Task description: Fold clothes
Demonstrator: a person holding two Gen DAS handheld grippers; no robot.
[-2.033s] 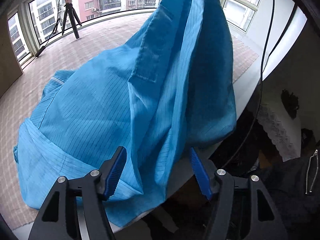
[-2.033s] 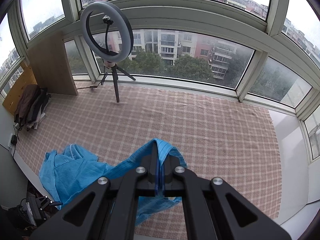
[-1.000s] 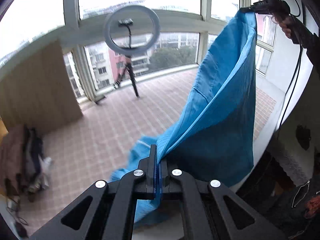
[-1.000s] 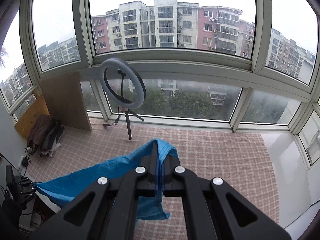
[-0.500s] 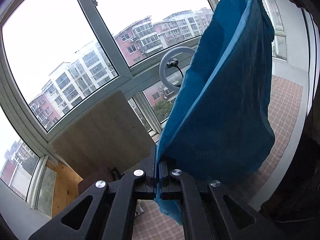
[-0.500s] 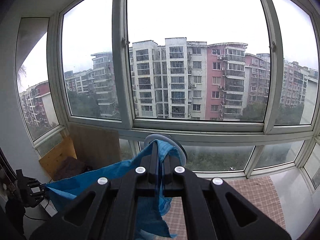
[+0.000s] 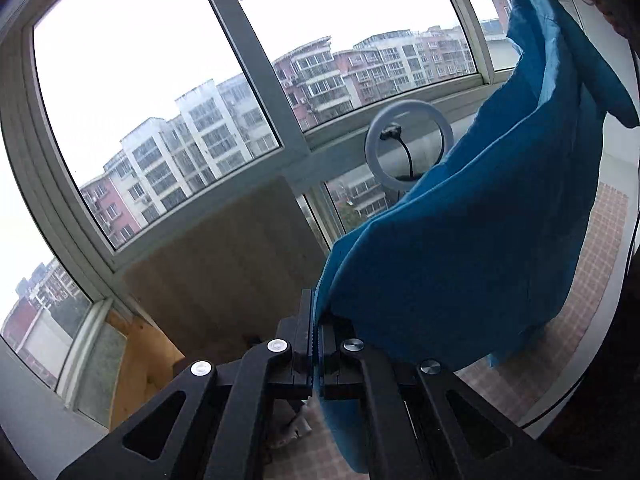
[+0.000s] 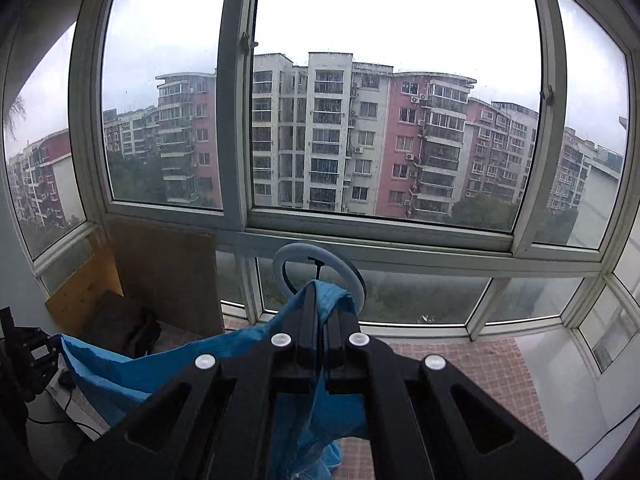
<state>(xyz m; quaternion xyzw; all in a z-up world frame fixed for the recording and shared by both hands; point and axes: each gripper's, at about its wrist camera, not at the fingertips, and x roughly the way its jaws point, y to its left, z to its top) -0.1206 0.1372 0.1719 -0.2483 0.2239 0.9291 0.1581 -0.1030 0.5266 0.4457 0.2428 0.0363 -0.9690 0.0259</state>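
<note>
The thin blue fabric garment (image 7: 472,248) hangs in the air, stretched between the 2 black claws. The left gripper (image 7: 315,332) is clenched on 1 edge, and the right gripper (image 8: 320,320) is clenched on the other. Only the left wrist view shows the wide cloth sheet; the right wrist view shows the checkered floor (image 8: 472,364) more.

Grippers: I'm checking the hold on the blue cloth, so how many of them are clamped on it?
2. The left gripper is shut on the cloth's lower edge; the right gripper is shut on its raised far end, seen top right in the left view.
</note>
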